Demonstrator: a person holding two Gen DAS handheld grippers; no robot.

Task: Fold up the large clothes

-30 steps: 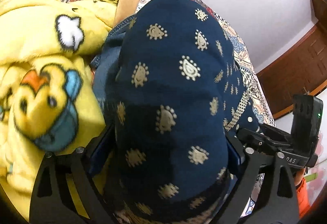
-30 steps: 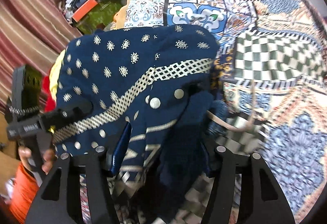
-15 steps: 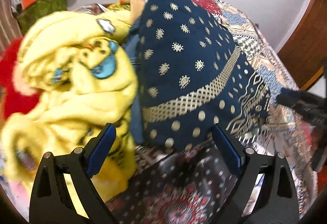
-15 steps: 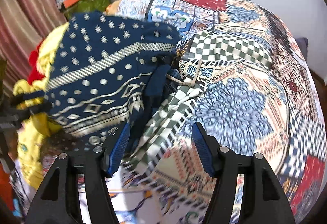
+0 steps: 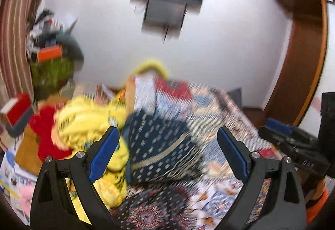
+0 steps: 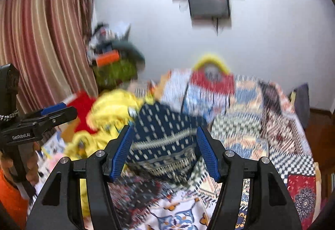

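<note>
Now both tongs gape, empty, above the bed.
Left tongs (image 5: 168, 149) and right tongs (image 6: 165, 151) hover apart from the folded navy patterned garment (image 6: 165, 133), lying on the patchwork bedspread (image 6: 261, 123) beside a yellow blanket (image 5: 88, 123).

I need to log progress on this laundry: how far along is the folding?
Done: the navy garment lies folded on the bed. In hand: nothing; both the left gripper and right gripper are open and empty. Left: the yellow blanket and red item sit unfolded.
</note>
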